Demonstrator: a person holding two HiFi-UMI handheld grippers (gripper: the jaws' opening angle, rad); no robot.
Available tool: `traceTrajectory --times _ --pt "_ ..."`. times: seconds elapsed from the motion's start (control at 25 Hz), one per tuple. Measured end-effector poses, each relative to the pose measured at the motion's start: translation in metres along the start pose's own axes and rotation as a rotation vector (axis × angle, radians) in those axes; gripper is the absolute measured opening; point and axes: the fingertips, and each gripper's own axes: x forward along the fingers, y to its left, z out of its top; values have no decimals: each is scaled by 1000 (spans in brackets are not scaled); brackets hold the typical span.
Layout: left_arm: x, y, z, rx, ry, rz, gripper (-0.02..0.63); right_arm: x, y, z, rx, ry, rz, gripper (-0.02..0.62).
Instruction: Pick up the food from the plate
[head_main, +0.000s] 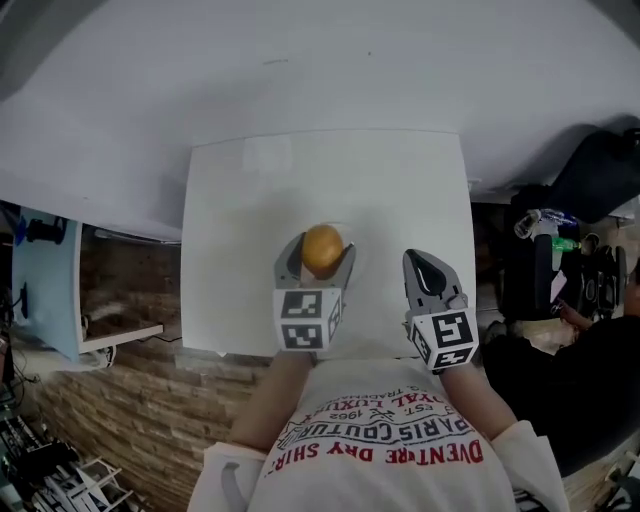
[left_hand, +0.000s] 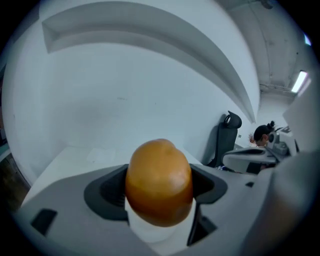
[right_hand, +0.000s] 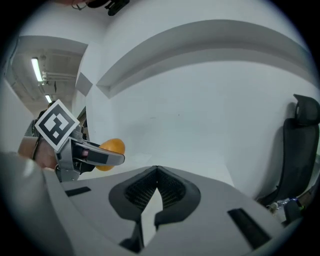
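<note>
as left hand-held gripper (head_main: 319, 256) clamps, food (left_hand: 159, 182) sits between.

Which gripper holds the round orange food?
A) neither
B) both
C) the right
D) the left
D: the left gripper has its fingers closed on the orange food; the right gripper is shut and empty.

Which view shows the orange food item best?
The left gripper view: the orange food item fills the centre, clamped between the jaws. The head view shows it small, from above, in the left gripper. The right gripper view catches only part, far left.
</note>
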Motion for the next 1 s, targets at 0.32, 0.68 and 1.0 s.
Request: traceTrajectory --times 0.32,0.68,1.0 --pt "-65 -1 58 76 -219 -10 360 -22 25 47 -18 -129 -36 9" --pt "-117 7 94 145 -376 -7 360 -39 53 83 -33 -232 -49 9" --pt "-124 8 97 159 -403 -21 360 -45 65 91 -66 -249 -54 9"
